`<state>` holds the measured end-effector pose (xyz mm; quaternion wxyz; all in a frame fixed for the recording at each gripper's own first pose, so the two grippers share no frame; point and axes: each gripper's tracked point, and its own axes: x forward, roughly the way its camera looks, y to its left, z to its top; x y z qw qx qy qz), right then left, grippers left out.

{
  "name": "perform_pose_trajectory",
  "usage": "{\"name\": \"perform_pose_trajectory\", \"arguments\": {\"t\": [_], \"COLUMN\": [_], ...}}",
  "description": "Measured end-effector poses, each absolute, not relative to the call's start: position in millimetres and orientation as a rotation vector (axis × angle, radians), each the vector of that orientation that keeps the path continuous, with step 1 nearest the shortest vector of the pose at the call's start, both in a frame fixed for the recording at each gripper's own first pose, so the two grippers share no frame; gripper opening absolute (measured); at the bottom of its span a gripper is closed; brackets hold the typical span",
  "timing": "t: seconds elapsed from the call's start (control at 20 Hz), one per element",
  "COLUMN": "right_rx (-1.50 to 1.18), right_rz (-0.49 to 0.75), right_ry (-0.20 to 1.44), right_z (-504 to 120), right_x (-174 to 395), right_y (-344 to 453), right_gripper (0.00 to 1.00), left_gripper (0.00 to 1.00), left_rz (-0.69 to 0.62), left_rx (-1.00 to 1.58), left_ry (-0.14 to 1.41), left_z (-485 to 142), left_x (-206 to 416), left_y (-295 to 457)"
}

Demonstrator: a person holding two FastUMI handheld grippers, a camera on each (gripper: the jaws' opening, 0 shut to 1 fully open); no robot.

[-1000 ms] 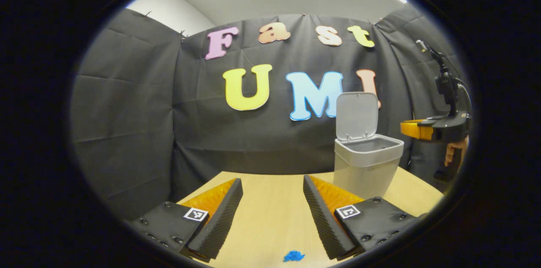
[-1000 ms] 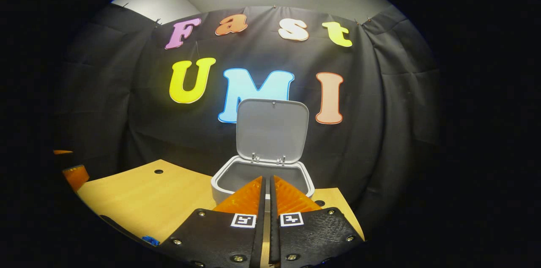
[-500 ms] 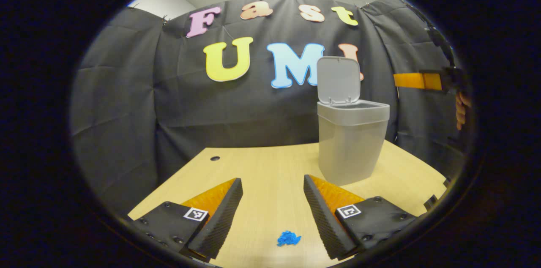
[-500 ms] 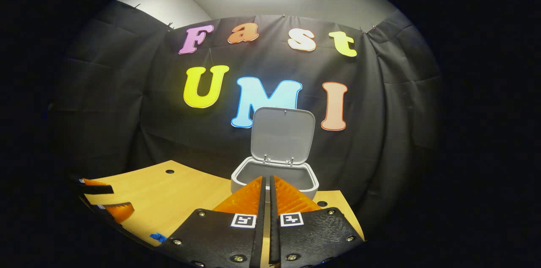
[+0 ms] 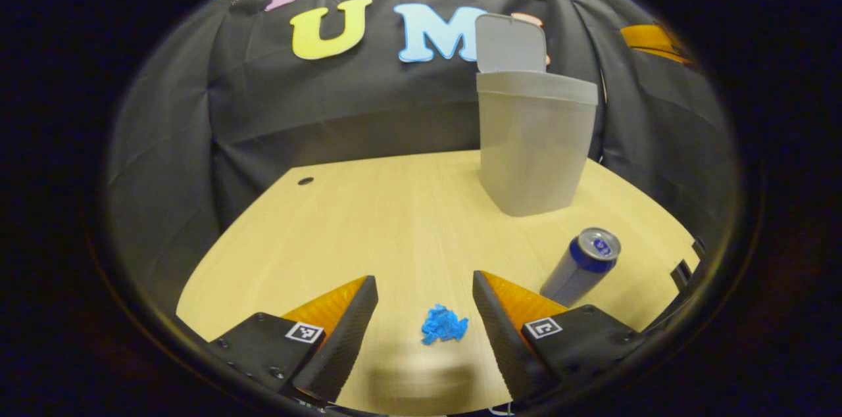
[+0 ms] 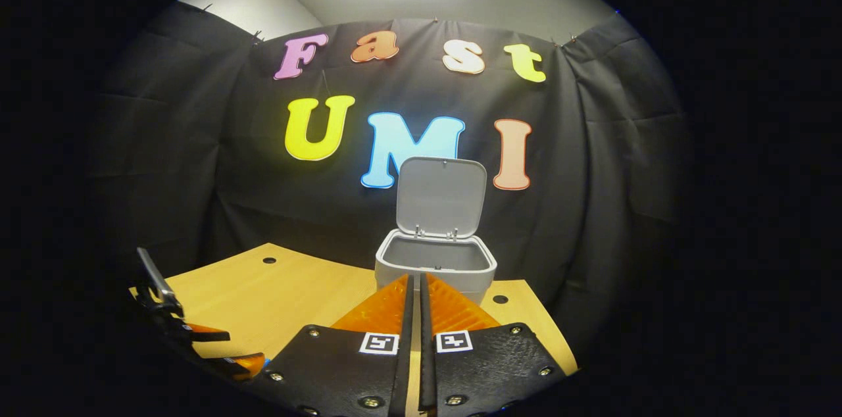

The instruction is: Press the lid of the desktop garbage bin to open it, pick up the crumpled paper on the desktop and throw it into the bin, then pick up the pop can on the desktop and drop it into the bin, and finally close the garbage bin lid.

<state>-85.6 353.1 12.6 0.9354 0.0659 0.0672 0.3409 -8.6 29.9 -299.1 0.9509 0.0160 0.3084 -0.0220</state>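
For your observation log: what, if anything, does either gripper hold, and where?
Nothing. The left gripper is open above the crumpled paper; the right gripper is shut, empty.

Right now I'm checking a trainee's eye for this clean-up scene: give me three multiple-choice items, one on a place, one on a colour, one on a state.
1. Where does the crumpled paper lie?
A. inside the bin
B. on the table between the left gripper's fingers
C. on top of the pop can

2. What colour is the crumpled paper?
A. blue
B. white
C. red

3. How is the bin lid?
A. shut flat
B. lying on the table
C. raised upright, bin open

Key: 1 B, the left gripper view shows the paper on the table in the gap between the spread fingers. 2 A, it is plainly blue. 3 C, the right gripper view shows the lid standing behind the open mouth. The pop can stands to the side.
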Motion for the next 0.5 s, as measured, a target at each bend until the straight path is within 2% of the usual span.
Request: {"name": "perform_pose_trajectory", "arguments": {"t": [0.2,0.25,0.3,0.4,0.5], "right_rx": [0.109,0.106,0.099,0.089,0.086], "right_rz": [0.666,0.664,0.662,0.656,0.653], "right_ry": [0.179,0.193,0.209,0.228,0.233], "right_z": [2,-1,-5,-10,-11], "right_x": [-96,-99,-102,-105,-106], "right_y": [345,344,343,339,336], "right_gripper": [0.06,0.06,0.07,0.07,0.07], "left_gripper": [0.93,0.98,0.95,0.97,0.92], "left_rz": [-0.065,-0.066,-0.068,-0.075,-0.080], "left_rx": [0.006,0.003,0.000,-0.001,0.008], "left_ry": [0.756,0.776,0.794,0.817,0.837], "left_z": [-352,-361,-367,-379,-388], "left_x": [-10,-10,-11,-12,-12], "left_y": [30,29,28,24,22]}}
